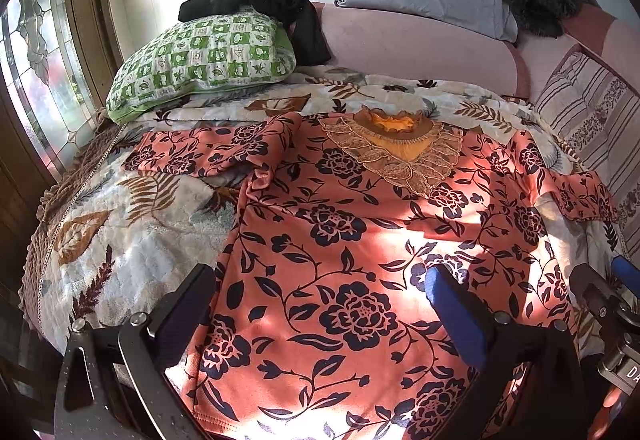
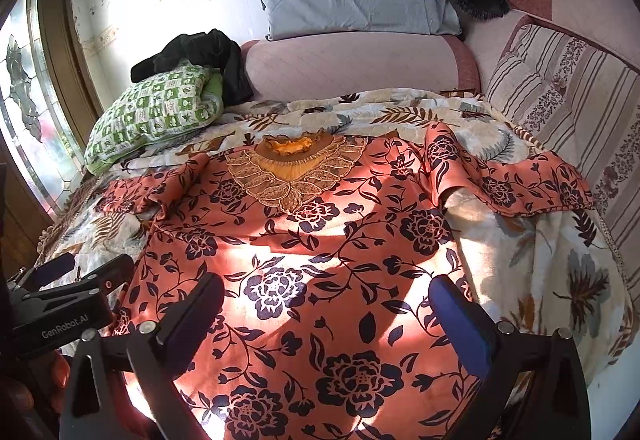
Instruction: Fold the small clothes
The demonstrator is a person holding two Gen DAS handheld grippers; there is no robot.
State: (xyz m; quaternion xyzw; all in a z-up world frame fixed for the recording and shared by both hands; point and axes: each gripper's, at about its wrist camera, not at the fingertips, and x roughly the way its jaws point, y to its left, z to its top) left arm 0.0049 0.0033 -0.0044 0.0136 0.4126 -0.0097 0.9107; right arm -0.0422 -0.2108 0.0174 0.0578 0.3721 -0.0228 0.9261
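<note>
Fabric: thin, soft coral floral blouse (image 1: 360, 240) on quilted leaf-print bedspread (image 1: 132, 224); light, drapes.
Hold: hem corners, just ahead of fingers.
Left gripper (image 1: 320, 304): apart, empty.
Right gripper (image 2: 328, 312): apart, empty.

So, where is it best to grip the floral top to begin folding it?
Probably by its sleeves: the floral top lies flat, face up, sleeves spread sideways. The open left gripper could take the left sleeve from outside, and the open right gripper the right sleeve.
</note>
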